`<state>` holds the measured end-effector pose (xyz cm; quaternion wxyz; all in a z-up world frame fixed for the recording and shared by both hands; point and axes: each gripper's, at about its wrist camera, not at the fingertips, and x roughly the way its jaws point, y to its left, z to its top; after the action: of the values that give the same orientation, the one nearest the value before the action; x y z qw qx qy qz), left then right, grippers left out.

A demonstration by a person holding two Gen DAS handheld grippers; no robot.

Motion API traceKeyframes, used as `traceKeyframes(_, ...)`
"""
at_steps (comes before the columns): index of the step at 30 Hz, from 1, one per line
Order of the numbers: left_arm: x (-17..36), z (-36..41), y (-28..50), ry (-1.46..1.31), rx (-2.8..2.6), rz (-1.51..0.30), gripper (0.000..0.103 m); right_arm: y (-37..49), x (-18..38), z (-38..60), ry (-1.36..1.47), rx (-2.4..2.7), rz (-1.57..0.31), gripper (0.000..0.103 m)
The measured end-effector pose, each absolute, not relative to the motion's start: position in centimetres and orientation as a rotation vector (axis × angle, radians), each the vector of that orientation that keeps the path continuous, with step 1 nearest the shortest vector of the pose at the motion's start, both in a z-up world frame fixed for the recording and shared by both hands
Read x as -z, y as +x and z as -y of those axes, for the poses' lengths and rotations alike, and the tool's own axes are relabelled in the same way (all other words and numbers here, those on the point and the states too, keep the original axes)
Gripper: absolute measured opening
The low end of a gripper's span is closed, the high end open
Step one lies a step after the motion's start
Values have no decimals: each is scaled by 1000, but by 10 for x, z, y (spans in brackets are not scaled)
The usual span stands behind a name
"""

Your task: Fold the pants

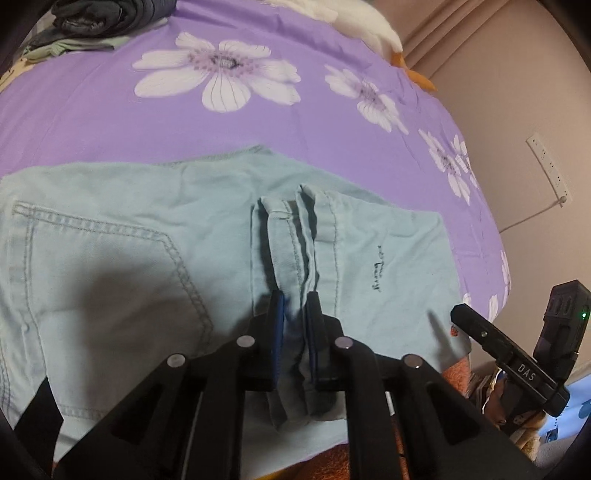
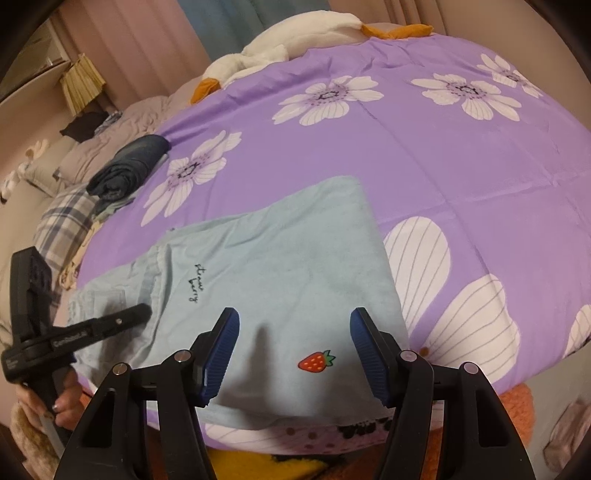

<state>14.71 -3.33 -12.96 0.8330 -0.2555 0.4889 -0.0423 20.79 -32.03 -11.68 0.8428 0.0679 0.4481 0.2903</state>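
Light blue pants (image 1: 110,258) lie flat on the bed, a back pocket showing at left in the left wrist view. My left gripper (image 1: 295,306) is shut on a bunched ridge of the pants' folded edge, the blue pads pinching the cloth. In the right wrist view the pants (image 2: 277,258) show black script and a red strawberry patch (image 2: 316,360). My right gripper (image 2: 295,325) stands open over the near edge of that cloth, its pads well apart and not pressing on it. The strawberry lies between its fingers.
A purple sheet (image 2: 443,166) with white flowers covers the bed. Dark folded clothes (image 2: 129,166) sit at its far left edge. A white plush toy (image 2: 295,33) with orange parts lies at the far side. Orange blanket (image 2: 517,406) hangs below the near edge.
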Motion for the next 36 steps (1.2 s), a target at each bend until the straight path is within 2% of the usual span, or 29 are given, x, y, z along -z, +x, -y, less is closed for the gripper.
traceKeyframes(5,119,28,142,-552,68,-1033,21,210,124,317,132,-598,-969,65)
traceKeyframes(7,105,20,135,-558,76,-986,29,210,124,318,138,-599,-971,65)
traceKeyframes(9,92,12,129,-593,111,-927,47,210,123,320,147,-598,-974,65)
traceKeyframes(10,86,9,129,-618,140,-902,49,210,123,321,152,-596,-974,65)
traceKeyframes(14,86,10,137,-686,232,-911,48,209,124,319,151,-593,-974,65)
traceKeyframes(23,121,30,162,-667,229,-1064,48,207,124,322,154,-602,-973,65)
traceKeyframes(27,120,31,163,-667,240,-1065,38,208,125,322,158,-604,-975,65)
traceKeyframes(36,136,36,175,-642,247,-1136,38,208,126,320,157,-601,-978,65)
